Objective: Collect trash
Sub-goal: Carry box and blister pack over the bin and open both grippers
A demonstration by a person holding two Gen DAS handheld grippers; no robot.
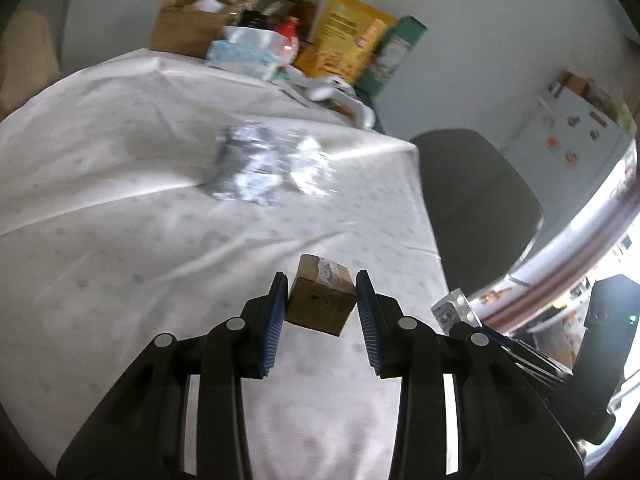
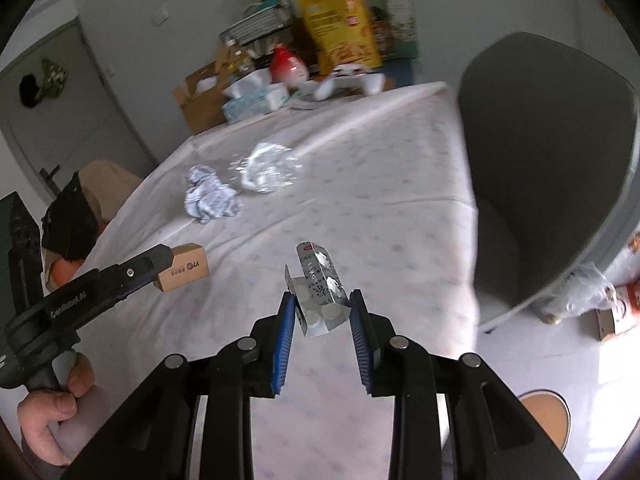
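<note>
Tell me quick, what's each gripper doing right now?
Left gripper: closed on a small cardboard box.
Right gripper: closed on a crumpled pill blister pack.

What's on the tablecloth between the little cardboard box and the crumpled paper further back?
Nothing: in the right wrist view, only bare tablecloth lies between the cardboard box, held in the left claw, and the crumpled paper.

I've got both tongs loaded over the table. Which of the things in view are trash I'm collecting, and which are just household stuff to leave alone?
Likely trash:
- small cardboard box, in the left tongs
- blister pack, in the right tongs
- crumpled paper
- crumpled clear plastic

Leave alone, I'd judge:
- tissue pack
- yellow snack bag
- white game controller
- grey chair
</note>
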